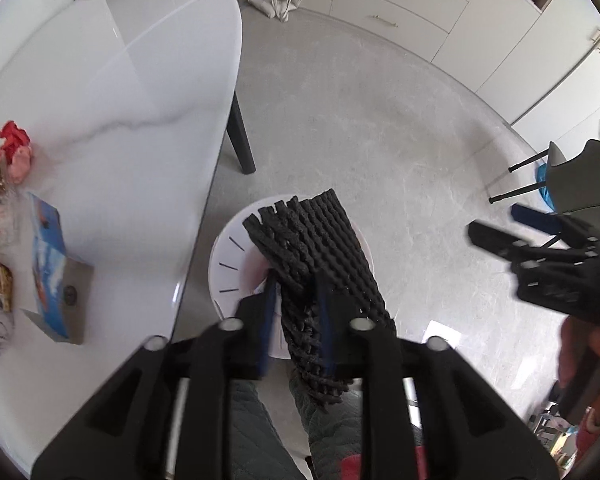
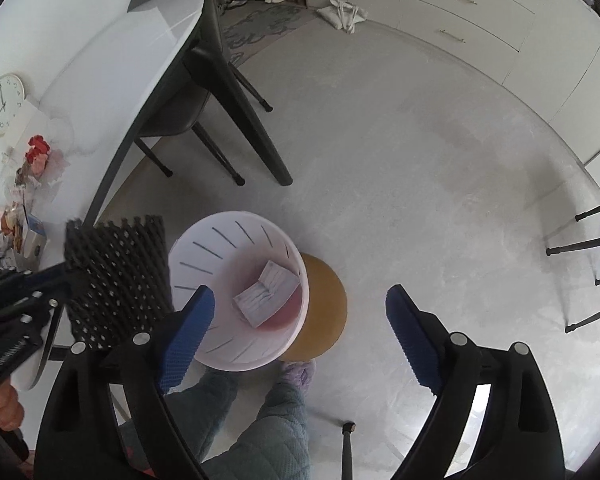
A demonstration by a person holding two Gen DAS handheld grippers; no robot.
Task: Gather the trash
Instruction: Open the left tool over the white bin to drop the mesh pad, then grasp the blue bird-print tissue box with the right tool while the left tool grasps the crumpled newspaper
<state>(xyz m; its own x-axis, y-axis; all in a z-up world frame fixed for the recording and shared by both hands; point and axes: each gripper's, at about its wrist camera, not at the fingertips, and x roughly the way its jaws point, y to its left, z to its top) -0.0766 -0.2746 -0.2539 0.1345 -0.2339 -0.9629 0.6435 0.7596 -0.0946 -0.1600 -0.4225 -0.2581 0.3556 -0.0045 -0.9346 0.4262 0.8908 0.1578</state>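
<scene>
Gripper [image 2: 300,320] over bin [image 2: 188,248], grey floor [image 2: 420,160]

The table [image 1: 112,92] has a glossy white top with faint grey marble veining. Beside the table, a black foam mat [image 1: 320,264] looks rough, ribbed and perforated, and matt. Below the mat stands a white plastic bin [image 2: 236,264], smooth, with thin slits in its wall. Inside the bin lies a folded piece of white paper [image 2: 266,294]. The bin rests on a stool [image 2: 328,304] with a matt tan wooden seat. The floor [image 2: 420,160] near the bin is pale grey and matt. The grippers' fingers [image 2: 190,336] carry blue ridged rubbery pads on matt black plastic frames.
</scene>
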